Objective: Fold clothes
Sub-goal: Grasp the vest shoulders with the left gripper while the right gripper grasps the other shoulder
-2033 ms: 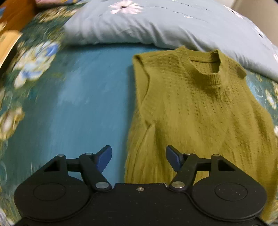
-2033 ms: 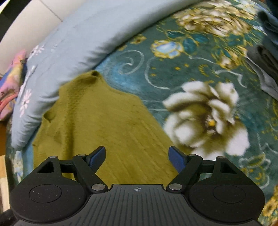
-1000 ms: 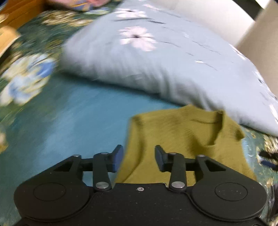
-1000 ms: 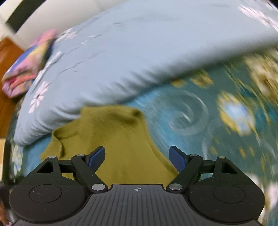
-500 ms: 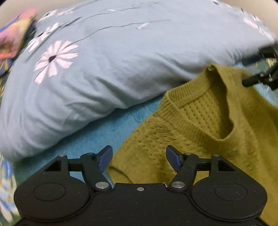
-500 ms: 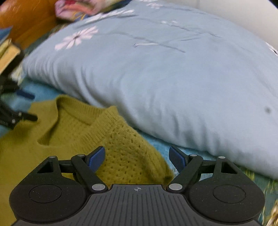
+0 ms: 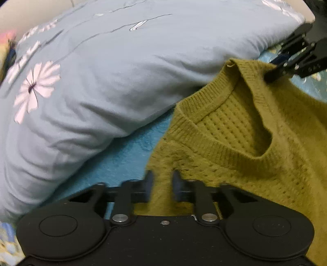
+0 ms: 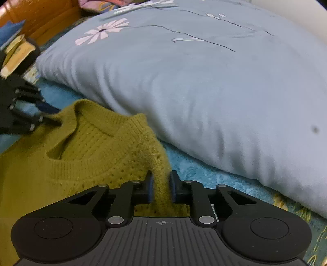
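2 grippers pinch an olive knit sweater (image 7: 255,163) at its shoulders: left gripper (image 7: 161,189), seemingly clamped despite blur, right gripper (image 8: 160,189), beside a grey-blue pillow (image 8: 204,81).

Olive knit sweater (image 7: 255,147), shoulders pinched.

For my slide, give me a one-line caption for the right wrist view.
Right gripper pinches one shoulder of the olive knit sweater beside a pale blue floral pillow.

The yellow-green sweater (image 7: 255,163) runs off the bottom and right edges, its lower part unseen. The left gripper's (image 7: 162,189) fingertips (image 7: 148,184) are blurry. Pink cloth (image 8: 98,3) above the pillow (image 8: 204,92) is cut off.
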`<state>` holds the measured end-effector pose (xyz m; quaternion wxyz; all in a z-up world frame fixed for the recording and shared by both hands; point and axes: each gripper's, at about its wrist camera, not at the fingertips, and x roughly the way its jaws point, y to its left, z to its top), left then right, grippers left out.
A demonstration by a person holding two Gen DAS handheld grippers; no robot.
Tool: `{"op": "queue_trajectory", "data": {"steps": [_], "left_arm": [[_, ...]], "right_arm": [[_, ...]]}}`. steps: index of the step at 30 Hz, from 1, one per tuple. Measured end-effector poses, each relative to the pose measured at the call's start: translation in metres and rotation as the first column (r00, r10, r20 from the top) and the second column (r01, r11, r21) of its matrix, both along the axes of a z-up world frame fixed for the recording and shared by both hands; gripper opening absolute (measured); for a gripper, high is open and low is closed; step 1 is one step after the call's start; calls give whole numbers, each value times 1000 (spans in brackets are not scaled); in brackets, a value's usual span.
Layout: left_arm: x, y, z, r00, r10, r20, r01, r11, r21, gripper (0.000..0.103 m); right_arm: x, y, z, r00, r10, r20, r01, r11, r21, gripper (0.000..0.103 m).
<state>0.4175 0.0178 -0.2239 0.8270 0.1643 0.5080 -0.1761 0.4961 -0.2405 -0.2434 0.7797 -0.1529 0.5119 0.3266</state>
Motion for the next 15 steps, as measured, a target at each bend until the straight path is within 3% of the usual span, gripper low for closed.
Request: {"op": "queue_trajectory", "data": {"steps": [6,11,15], "left_arm": [[11,9,1,998,40,42,-41,999,22,6],[24,20,-12,987,158,23,-157,988,-5,7],[24,21,-15,985,173,23,-173,985,7,9]], "right_arm": [[8,1,4,999,-7,44,8,1000,-28,8],[16,2,-7,998,-56,29,57,997,-51,8],[20,2,-17,995,-100,14,100,993,-66,9]]}}
